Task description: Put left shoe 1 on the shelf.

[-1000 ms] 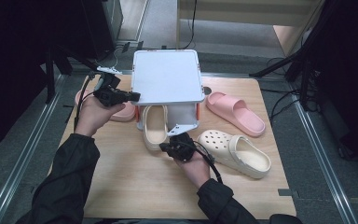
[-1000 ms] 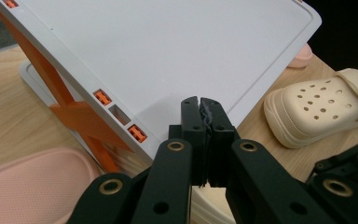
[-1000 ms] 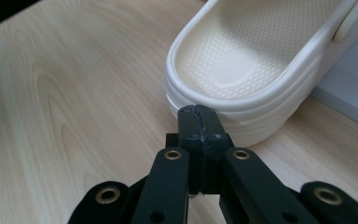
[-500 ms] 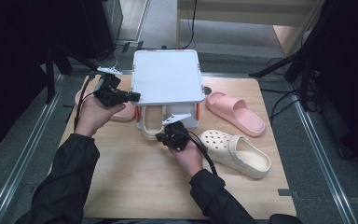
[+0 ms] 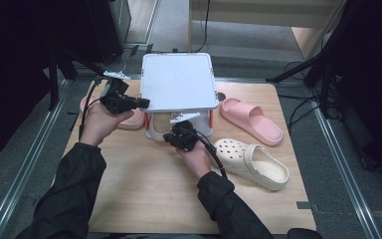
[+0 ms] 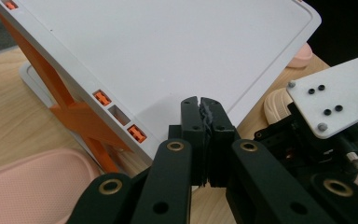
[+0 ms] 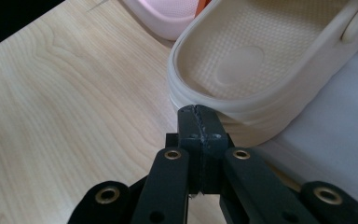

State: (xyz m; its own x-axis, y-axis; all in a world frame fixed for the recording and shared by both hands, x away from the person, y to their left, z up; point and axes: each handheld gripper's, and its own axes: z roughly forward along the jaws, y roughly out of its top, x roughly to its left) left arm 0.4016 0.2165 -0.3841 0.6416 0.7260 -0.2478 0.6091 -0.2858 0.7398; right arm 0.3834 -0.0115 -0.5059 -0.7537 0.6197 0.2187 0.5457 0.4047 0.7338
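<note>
Right gripper pushing the cream clog under the rack

The right gripper (image 5: 175,137), jaws closed, is sliding forward and leftward, nudging the cream clog (image 7: 261,60) further onto the white rack's (image 5: 179,82) lower shelf, so the clog is disappearing beneath the top shelf.

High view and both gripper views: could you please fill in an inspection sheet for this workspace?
Surface: wooden table, bare at the front.
Job's things: white rack with orange supports; cream clog on its lower shelf.
Clutter: second cream clog and pink slide right of the rack; other pink slide to its left.
Grippers: left gripper shut, at the rack's top edge; right gripper shut, at the clog's heel.
Cables: gripper cable; floor cables.
Surroundings: grey floor, dark stands.
</note>
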